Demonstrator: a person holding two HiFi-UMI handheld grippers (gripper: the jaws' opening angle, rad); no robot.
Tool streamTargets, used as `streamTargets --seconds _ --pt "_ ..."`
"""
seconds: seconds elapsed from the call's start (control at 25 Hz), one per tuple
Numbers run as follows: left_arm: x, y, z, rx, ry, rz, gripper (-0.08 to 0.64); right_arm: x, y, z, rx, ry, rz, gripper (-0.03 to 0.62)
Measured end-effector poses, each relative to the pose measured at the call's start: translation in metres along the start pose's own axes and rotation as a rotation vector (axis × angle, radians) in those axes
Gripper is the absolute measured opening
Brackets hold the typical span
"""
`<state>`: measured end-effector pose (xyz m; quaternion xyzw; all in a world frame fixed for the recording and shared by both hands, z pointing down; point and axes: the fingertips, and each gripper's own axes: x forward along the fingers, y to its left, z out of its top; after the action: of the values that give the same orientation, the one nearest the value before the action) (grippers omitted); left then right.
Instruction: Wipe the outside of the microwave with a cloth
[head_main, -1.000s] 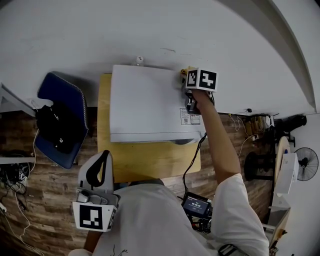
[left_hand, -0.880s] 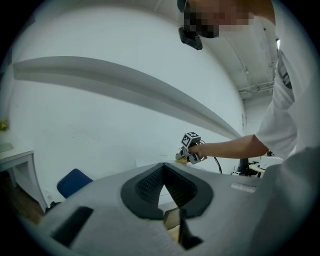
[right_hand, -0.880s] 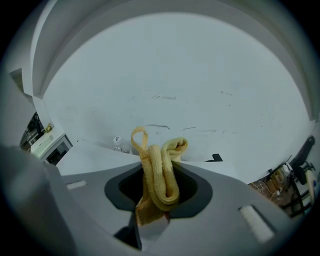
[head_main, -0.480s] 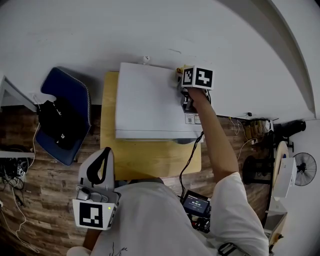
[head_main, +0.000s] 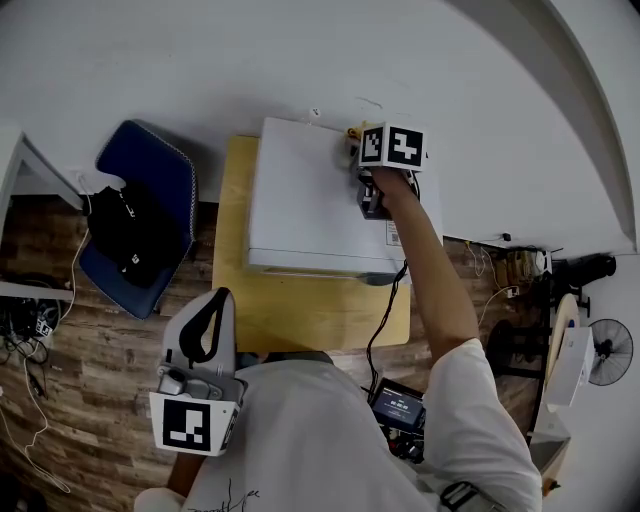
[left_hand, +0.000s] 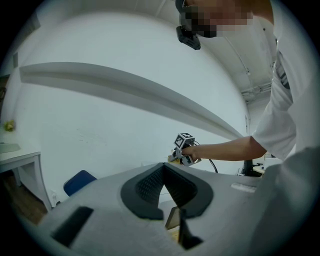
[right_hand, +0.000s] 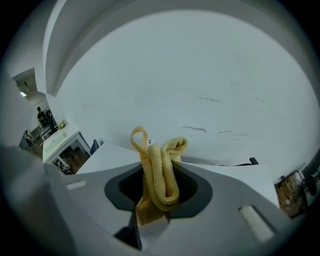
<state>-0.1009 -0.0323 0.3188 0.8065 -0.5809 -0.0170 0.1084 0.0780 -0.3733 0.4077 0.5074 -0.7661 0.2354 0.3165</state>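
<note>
The right gripper (right_hand: 156, 197) had its jaws closed on the yellow cloth (right_hand: 159, 172), which was folded and stood out past the tips toward the wall (head_main: 200, 70). In the head view this gripper was at the upper right of the microwave (head_main: 310, 200), over the back part of its white top, so the cloth was near the back edge. The microwave lay with its long axis from left to right in the frame, and most of the bare top was to the left of the jaws and below them. I judge that a wiping stroke had to go in that direction. The right hand was clearly the nearer one. The left gripper (left_hand: 165, 180) was in the lower left of the head view, well apart from the microwave and off the wooden table (head_main: 310, 315); its jaws were together with nothing between them.

Compared with one second before, the microwave appeared further right in the frame, and the right gripper sat a little further in from the right edge, while the left gripper kept its place
</note>
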Motion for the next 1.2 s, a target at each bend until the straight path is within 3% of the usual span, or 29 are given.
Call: streamTargets --seconds 0.36,1.2 --pt "-0.01 0.003 -0.003 -0.011 0.006 0.036 -0.009 0.011 0.044 0.008 -0.016 0.003 0.079 0.12" --pt "-0.036 0.005 -0.008 -0.059 0.019 0.143 -0.009 0.026 0.15 0.02 -0.161 0.006 0.23 0.12"
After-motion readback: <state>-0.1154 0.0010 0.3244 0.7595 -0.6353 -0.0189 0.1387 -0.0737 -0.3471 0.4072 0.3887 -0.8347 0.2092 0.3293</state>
